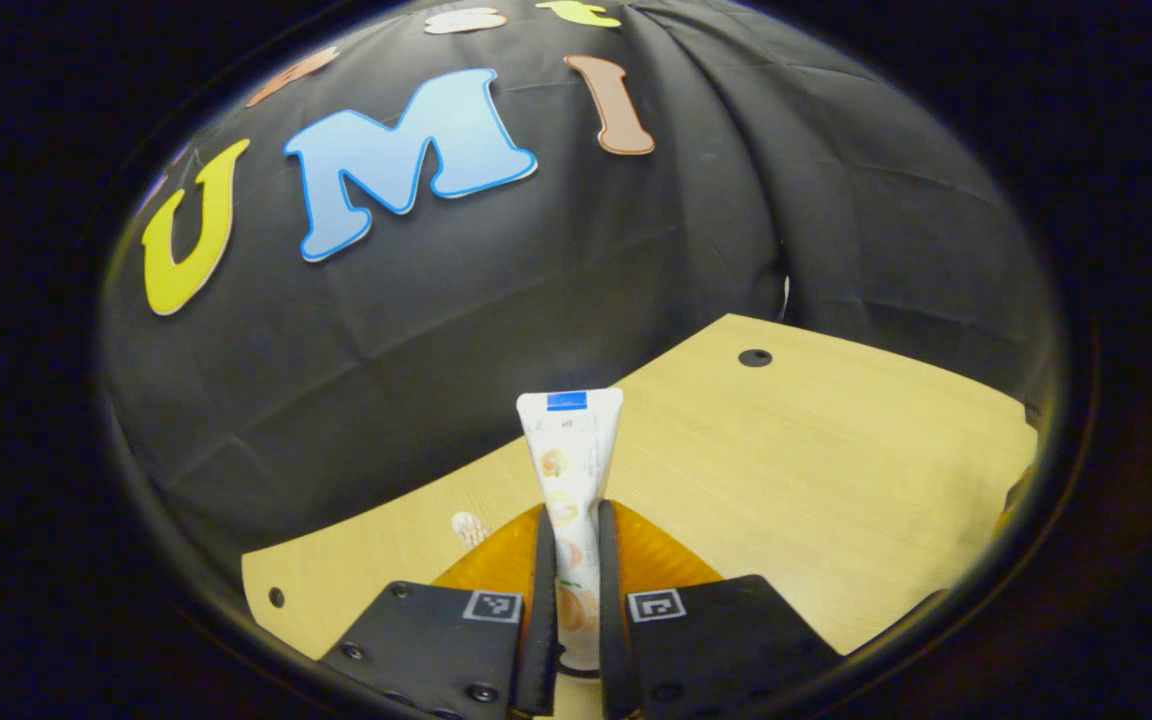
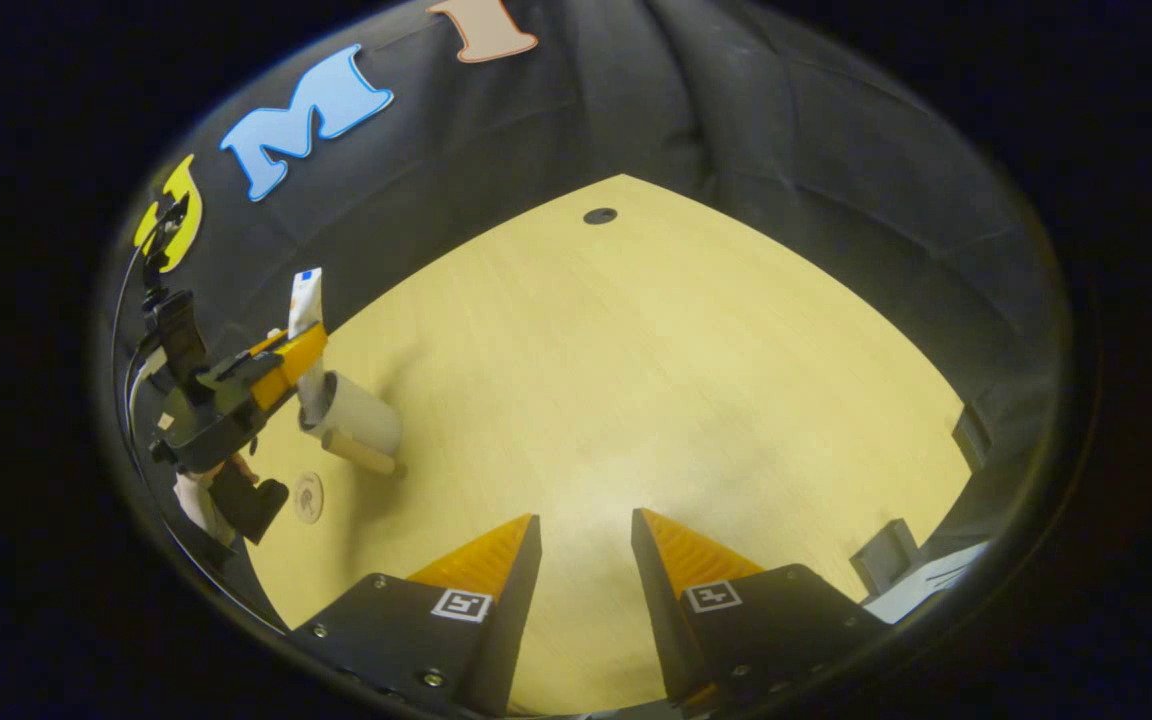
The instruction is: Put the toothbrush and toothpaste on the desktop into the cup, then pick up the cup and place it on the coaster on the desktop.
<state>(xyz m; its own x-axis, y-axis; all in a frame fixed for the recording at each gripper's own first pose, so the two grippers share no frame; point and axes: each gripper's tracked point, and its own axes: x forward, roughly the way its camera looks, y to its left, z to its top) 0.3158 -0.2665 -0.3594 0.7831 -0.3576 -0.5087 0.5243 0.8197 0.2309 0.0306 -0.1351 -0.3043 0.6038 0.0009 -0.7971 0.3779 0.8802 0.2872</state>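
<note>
Item 1, left claw [image 1: 572, 560]: in the left gripper view I see it pinching the toothpaste [image 1: 573, 470], both fingers pressed against the tube's sides. The tube stands upright between them, crimped end up, with a blue band across the top. In the right gripper view I see this same claw far off at the left, with the tube standing up out of its grip.

Item 2, cup [image 2: 356, 412]: pale and cylindrical, on the counter [image 2: 656, 380] directly under the held tube. The tube's lower end meets the cup's rim; I cannot tell how far it is inside.

Item 3, toothbrush [image 2: 363, 453]: I take the pale rod just beside the cup's base for it, lying on the counter; it is too small for me to be sure.

Item 4, coaster [image 2: 308, 497]: a small round disc, flat on the counter, near the cup and on the near side of it. In the left gripper view a pale round patch shows just left of the claw.

Item 5, right claw [image 2: 586, 545]: fingers spread apart, nothing between them, bare counter beneath.

Item 6, counter: light wood grain, with a dark round hole [image 2: 600, 215] toward its far corner.
</note>
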